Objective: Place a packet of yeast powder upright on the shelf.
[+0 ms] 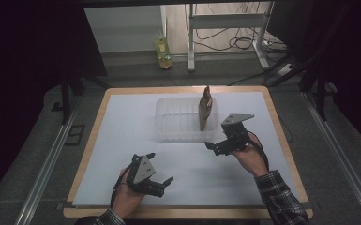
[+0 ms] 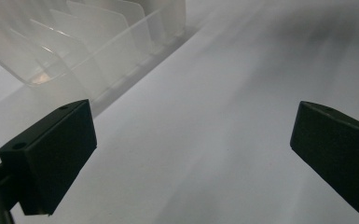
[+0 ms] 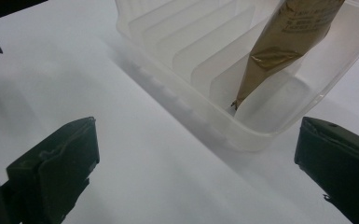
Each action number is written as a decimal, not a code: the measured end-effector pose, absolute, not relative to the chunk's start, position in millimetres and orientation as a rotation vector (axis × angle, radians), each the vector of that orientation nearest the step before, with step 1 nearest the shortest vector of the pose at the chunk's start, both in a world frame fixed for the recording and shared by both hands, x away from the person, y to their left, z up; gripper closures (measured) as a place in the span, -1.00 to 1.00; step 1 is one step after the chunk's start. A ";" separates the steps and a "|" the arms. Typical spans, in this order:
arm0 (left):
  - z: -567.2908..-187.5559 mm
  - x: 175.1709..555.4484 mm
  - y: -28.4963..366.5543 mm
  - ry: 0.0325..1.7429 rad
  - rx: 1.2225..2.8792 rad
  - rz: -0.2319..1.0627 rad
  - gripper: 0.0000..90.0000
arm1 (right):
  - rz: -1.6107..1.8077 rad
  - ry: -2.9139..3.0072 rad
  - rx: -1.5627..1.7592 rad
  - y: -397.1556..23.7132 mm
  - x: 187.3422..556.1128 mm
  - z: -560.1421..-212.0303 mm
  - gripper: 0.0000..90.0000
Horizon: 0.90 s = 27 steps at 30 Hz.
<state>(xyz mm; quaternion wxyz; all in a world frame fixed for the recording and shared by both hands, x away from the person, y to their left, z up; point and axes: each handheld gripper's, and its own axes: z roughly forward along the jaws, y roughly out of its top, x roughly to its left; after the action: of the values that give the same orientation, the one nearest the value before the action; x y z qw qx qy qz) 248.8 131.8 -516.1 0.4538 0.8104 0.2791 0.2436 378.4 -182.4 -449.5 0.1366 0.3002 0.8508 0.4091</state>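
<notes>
A clear plastic rack-like container (image 1: 180, 119) with upright dividers sits in the middle of the white table. A brown paper pouch (image 1: 205, 108) stands on end in its rightmost slot, seen close up as the pouch (image 3: 279, 42) in the container (image 3: 242, 135). My right gripper (image 1: 215, 146) hovers just right of the container's near corner, open and empty. My left gripper (image 1: 159, 168) rests low near the table's front edge, open with nothing between its jaws. The container (image 2: 74, 51) lies ahead of it to the upper left.
A white sheet (image 1: 122, 154) covers the wooden table (image 1: 94, 140). A bottle (image 1: 163, 54) stands on the floor beyond the far edge, beside a metal stand (image 1: 225, 23) with cables. Dark curtains hang at both sides.
</notes>
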 end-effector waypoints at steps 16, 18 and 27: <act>-513.8 247.6 133.4 0.679 1.994 0.611 -0.99 | 1.197 2.453 0.866 -193.6 363.3 -449.2 -1.00; -513.4 247.4 133.7 0.679 1.994 0.613 -0.99 | 1.196 2.453 0.866 -195.0 361.4 -450.4 -1.00; -512.8 246.9 133.9 0.670 1.998 0.605 -1.00 | 1.202 2.461 0.862 -200.4 352.4 -457.8 -1.00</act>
<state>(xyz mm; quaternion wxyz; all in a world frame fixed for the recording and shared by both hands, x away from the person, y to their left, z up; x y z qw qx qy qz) 246.9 133.9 -512.8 0.4572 0.8105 0.2717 0.2454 352.4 -200.4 -457.8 0.1349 0.2975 0.8493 0.4147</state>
